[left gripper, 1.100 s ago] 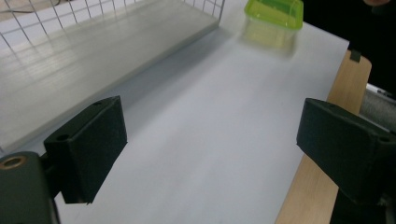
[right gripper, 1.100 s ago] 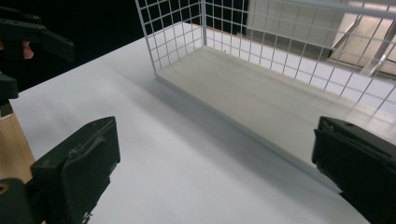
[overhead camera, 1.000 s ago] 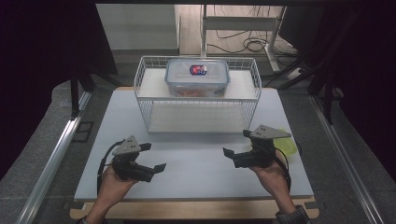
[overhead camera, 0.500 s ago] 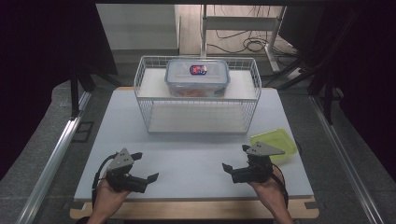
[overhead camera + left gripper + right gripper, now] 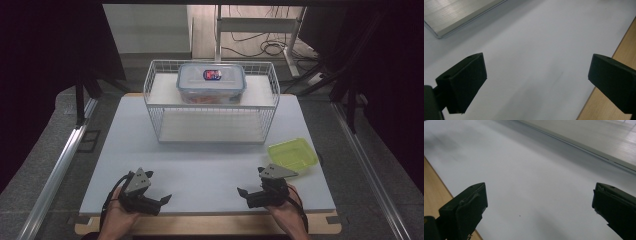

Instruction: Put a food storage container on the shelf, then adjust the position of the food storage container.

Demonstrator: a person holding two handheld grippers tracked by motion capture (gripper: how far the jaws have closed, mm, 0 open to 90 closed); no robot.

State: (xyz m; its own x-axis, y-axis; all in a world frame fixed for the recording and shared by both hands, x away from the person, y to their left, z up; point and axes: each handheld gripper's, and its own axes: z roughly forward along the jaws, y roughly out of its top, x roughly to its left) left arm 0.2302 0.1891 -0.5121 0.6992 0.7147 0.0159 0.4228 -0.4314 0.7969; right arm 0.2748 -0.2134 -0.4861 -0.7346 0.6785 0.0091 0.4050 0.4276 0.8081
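White tabletop (image 5: 210,165) carries a wire rack (image 5: 212,102) with a lidded food container (image 5: 211,82) on top, while the left gripper (image 5: 162,201) and right gripper (image 5: 243,193), jaws wide apart and empty, wait near the front edge, the green lid (image 5: 292,154) just beside the right one, probably ready for picking.

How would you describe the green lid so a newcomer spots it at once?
Start at the white table with the wire rack at its far side. Come toward the near right corner: the lid lies flat there, just beyond the right gripper. It is the only lime-green, translucent thing on the table; the clear box sits up on the rack.
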